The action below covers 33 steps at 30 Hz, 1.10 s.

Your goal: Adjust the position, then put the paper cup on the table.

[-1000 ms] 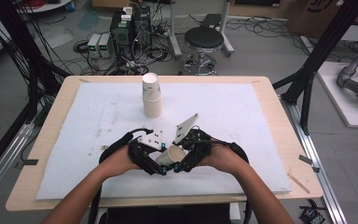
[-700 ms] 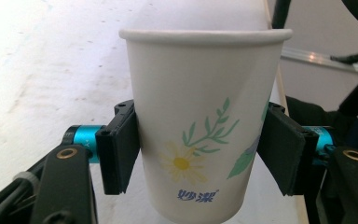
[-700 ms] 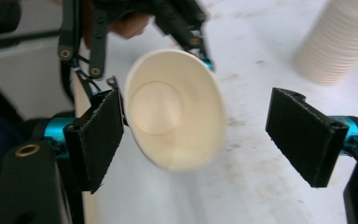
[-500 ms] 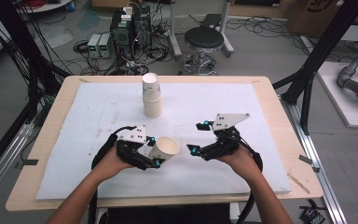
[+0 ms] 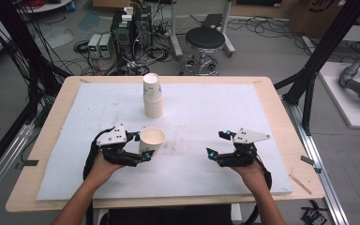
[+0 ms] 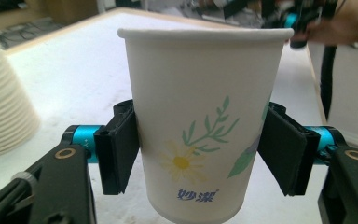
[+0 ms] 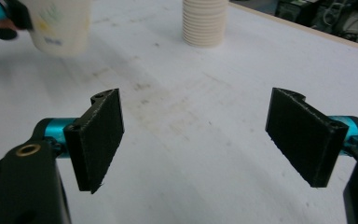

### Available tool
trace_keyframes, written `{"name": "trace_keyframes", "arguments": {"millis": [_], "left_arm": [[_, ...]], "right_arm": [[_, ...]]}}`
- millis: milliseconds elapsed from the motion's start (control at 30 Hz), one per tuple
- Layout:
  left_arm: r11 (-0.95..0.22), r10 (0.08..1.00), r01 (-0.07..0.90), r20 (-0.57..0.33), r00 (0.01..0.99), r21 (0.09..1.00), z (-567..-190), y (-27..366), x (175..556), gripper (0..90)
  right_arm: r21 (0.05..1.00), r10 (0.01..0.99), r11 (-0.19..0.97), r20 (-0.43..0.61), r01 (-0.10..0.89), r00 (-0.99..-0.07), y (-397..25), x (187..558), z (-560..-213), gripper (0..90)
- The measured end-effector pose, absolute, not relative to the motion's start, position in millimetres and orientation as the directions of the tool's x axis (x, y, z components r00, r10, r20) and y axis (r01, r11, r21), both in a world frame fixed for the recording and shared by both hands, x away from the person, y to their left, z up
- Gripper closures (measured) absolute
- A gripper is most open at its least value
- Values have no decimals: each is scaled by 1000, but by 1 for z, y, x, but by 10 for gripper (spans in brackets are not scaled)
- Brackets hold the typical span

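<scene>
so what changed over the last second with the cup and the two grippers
The right hand-held gripper let go of the paper cup and drew off to the person's right, jaws now open and empty. The left hand-held gripper kept the cup clamped and carried it slightly left. The cup stack stayed put on the white mat.

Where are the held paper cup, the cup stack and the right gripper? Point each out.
held paper cup [image 6: 200, 140], left gripper view, on its printed side wall
cup stack [image 5: 153, 96], high view, on the stack's side
right gripper [image 7: 193, 140], right gripper view, midway between its open jaws
</scene>
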<state>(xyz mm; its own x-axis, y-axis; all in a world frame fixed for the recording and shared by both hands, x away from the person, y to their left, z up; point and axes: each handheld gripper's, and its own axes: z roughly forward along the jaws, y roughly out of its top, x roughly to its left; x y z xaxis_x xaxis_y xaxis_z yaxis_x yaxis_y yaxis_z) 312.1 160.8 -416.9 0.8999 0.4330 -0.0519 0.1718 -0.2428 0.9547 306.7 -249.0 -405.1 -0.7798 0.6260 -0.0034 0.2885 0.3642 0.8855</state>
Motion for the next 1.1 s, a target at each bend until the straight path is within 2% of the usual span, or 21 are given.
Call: {"name": "trace_keyframes", "arguments": {"millis": [233, 433, 1100], "left_arm": [[-179, 489, 142, -37, 871, 974, -418, 174, 310, 330], [-144, 511, 140, -48, 858, 980, -421, 183, 310, 329], [-77, 613, 106, -37, 789, 991, -416, 216, 313, 315]], "right_arm": [[883, 663, 382, -56, 273, -747, -255, 307, -409, 195], [896, 678, 341, -26, 283, -735, -259, 310, -410, 195], [907, 691, 313, -16, 280, -723, -260, 308, -410, 195]]}}
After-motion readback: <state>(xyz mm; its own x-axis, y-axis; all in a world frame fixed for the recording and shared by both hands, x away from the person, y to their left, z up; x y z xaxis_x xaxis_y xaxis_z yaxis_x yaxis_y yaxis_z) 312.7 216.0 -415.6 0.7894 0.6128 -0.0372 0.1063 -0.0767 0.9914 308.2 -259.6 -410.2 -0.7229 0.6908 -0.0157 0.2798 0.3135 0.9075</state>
